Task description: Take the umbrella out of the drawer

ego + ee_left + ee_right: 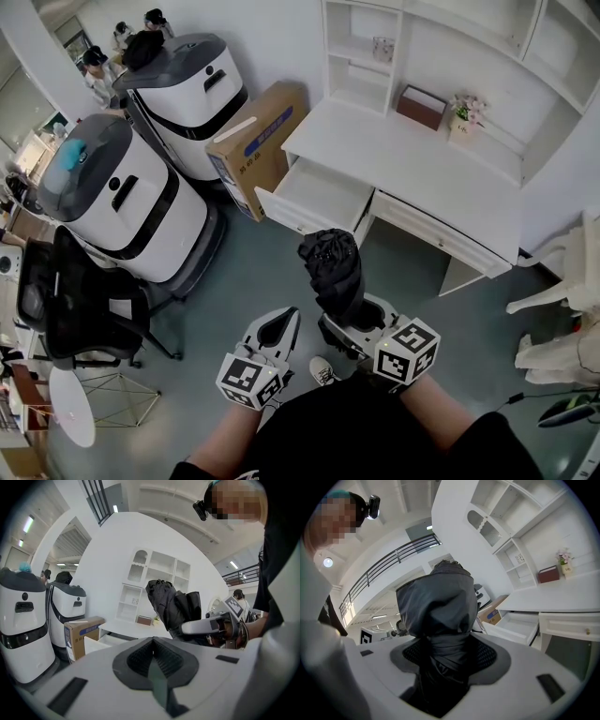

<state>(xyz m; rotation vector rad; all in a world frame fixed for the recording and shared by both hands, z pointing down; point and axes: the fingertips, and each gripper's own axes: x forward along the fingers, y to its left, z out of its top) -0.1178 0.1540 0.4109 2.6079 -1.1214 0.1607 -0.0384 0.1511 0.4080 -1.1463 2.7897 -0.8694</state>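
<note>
A folded black umbrella [335, 272] stands upright in my right gripper [361, 323], whose jaws are shut on its lower part. In the right gripper view the umbrella [438, 620] fills the middle between the jaws. The left gripper view shows the umbrella [169, 604] held up to the right of my left gripper. My left gripper [277, 328] hangs beside the right one, shut with nothing in it. The white drawer [314, 197] under the desk stands pulled open, and its inside looks bare.
The white desk [412, 159] with shelves holds a brown box [420, 106] and a small flower pot [462, 118]. A cardboard box [253, 145] leans left of the drawer. Two white robots [127, 197] and a black chair [75, 305] stand at left. A white chair [562, 281] is at right.
</note>
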